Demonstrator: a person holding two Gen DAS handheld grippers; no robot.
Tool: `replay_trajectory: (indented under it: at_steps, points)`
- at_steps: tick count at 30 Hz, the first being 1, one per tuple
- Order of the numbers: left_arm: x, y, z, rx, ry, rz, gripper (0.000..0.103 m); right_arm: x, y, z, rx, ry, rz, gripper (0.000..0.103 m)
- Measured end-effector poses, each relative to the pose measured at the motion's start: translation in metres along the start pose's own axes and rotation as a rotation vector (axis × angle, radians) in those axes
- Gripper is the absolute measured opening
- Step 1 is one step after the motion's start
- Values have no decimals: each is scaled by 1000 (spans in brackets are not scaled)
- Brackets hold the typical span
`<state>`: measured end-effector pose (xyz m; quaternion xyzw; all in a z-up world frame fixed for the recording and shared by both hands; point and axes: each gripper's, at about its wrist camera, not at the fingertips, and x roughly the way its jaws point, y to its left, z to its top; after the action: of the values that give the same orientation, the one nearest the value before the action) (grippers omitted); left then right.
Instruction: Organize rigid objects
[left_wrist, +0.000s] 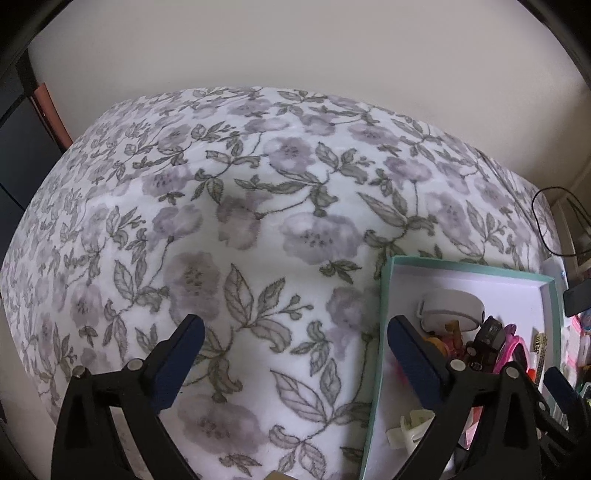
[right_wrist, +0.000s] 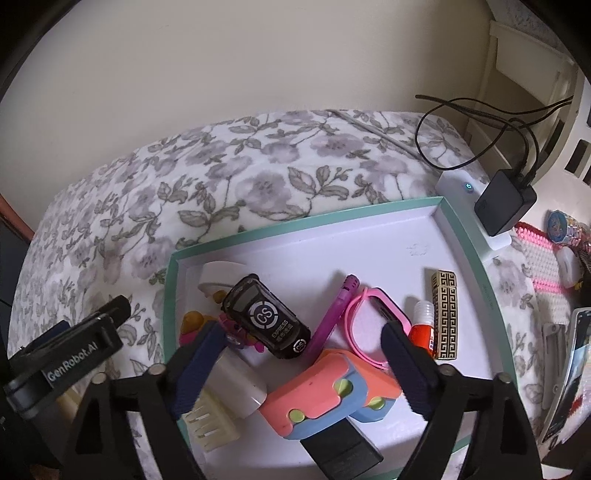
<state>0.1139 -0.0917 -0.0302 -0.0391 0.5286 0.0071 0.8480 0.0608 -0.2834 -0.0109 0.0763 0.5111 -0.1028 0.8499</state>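
Note:
A teal-rimmed white tray (right_wrist: 170, 295) lies on a floral blanket (left_wrist: 258, 206). It holds a black device marked CS (right_wrist: 266, 321), a purple pen (right_wrist: 332, 317), a pink watch band (right_wrist: 373, 310), an orange and blue toy (right_wrist: 332, 395), a gold patterned case (right_wrist: 445, 317), a small glue bottle (right_wrist: 421, 328) and a white round tub (right_wrist: 218, 275). My right gripper (right_wrist: 301, 328) hangs open above these things, gripping nothing. My left gripper (left_wrist: 295, 325) is open over bare blanket, its right finger at the tray's left rim (left_wrist: 384, 314).
A black charger (right_wrist: 504, 206) with cables sits on a white box (right_wrist: 458, 184) past the tray's far right corner. A pink crochet mat (right_wrist: 539, 258) with small items and a phone (right_wrist: 569, 369) lie to the right. A wall stands behind the bed.

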Motion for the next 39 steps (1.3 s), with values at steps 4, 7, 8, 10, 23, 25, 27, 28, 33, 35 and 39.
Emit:
replay_trajectory:
  at_steps: [4, 7, 8, 10, 23, 25, 27, 28, 33, 35, 39]
  points:
    - [0, 1, 2, 10, -15, 7, 99, -1, -1, 0, -1, -17, -15, 103]
    - [0, 3, 5, 30, -33, 4, 99, -2, -1, 0, -4, -28, -19, 103]
    - [0, 4, 6, 34, -33, -1, 99, -2, -1, 0, -5, -31, -18, 103]
    - [-2, 4, 8, 54, -45, 8, 99, -2, 0, 0, -5, -34, -16, 103]
    - [-25, 20, 8, 44, -146, 66, 99, -14, 8, -3, -20, -72, -7, 103]
    - [-30, 23, 6, 35, -145, 92, 99, -17, 10, -4, -21, -77, 4, 103]
    - [-33, 25, 4, 38, -146, 128, 99, -20, 14, -7, -29, -83, 12, 103]
    - [-35, 26, 3, 38, -147, 134, 99, -22, 15, -9, -35, -87, 12, 103]
    - [-43, 34, -4, 25, -122, 123, 99, -31, 22, -18, -58, -105, 8, 103]
    - [-47, 35, -9, 28, -114, 135, 99, -33, 24, -21, -65, -108, 11, 103]
    - [-49, 37, -19, 45, -69, 148, 99, -36, 26, -27, -73, -103, 16, 103]
